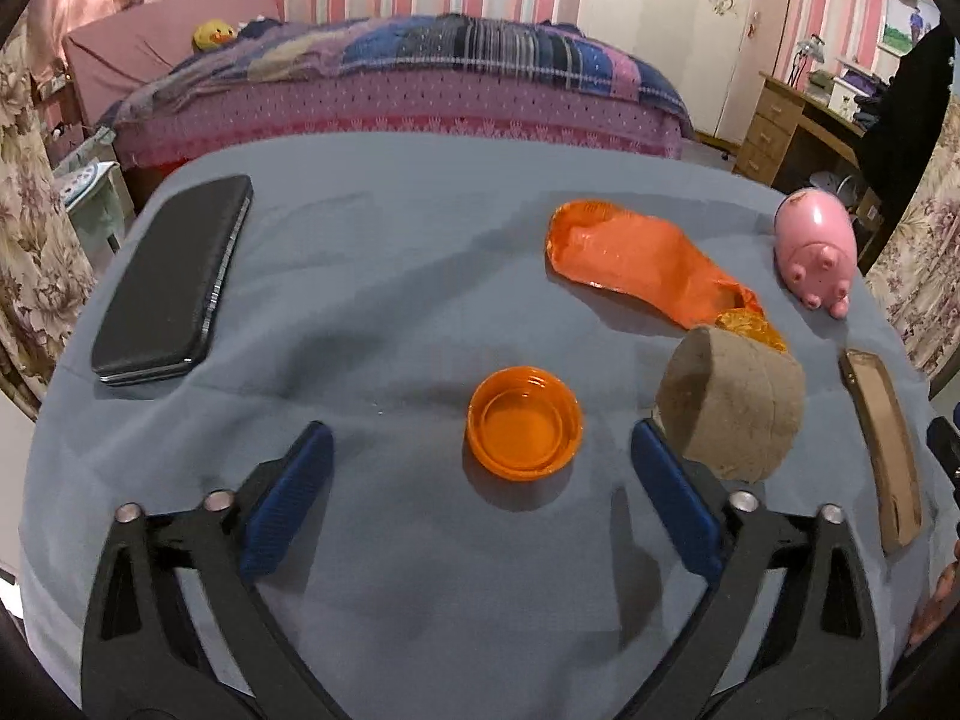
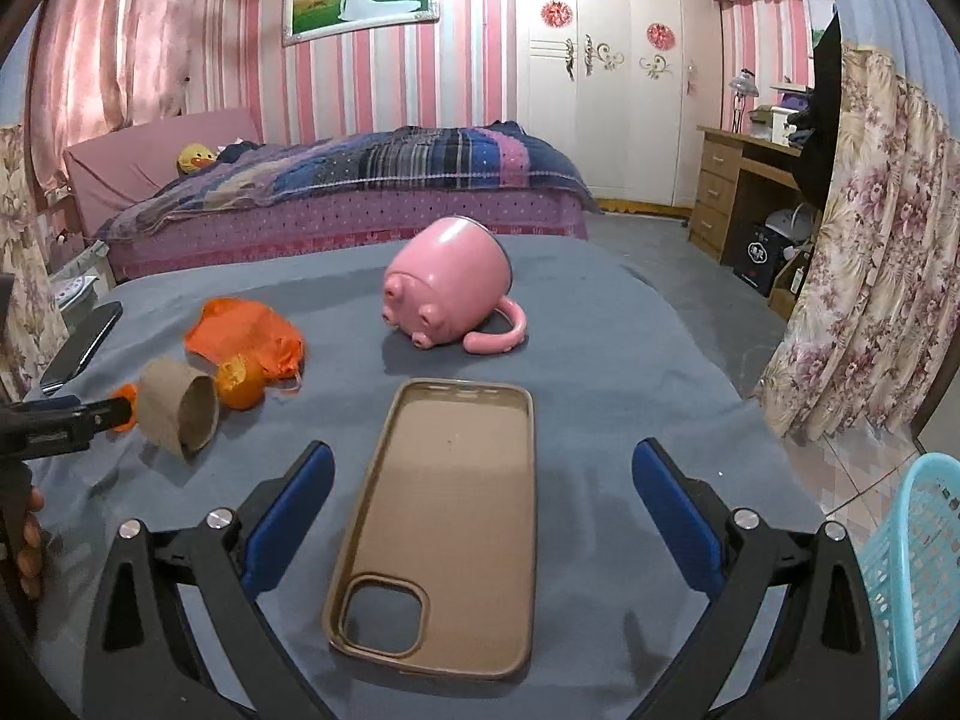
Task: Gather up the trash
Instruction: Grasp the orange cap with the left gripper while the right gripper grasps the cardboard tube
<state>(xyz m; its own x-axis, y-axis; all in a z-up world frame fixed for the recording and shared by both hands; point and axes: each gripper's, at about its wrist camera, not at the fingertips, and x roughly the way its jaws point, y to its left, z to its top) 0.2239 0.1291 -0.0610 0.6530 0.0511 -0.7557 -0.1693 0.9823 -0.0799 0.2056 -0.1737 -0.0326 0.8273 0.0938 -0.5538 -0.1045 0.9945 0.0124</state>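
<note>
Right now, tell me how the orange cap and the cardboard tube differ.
The cap is shiny orange plastic; the tube is dull brown cardboard. The cap is low and sits open side up; the bulkier tube lies on its side. The cap lies between the left hand-held gripper's fingers; the tube beside them. Both are round.

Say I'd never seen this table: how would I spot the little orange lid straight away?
Start at the grey-blue tablecloth. Near its front, between the open left gripper fingers, lies the orange lid, beside the cardboard tube. Unlike the crumpled orange bag behind, it is a small round, shallow cup, open side up.
</note>
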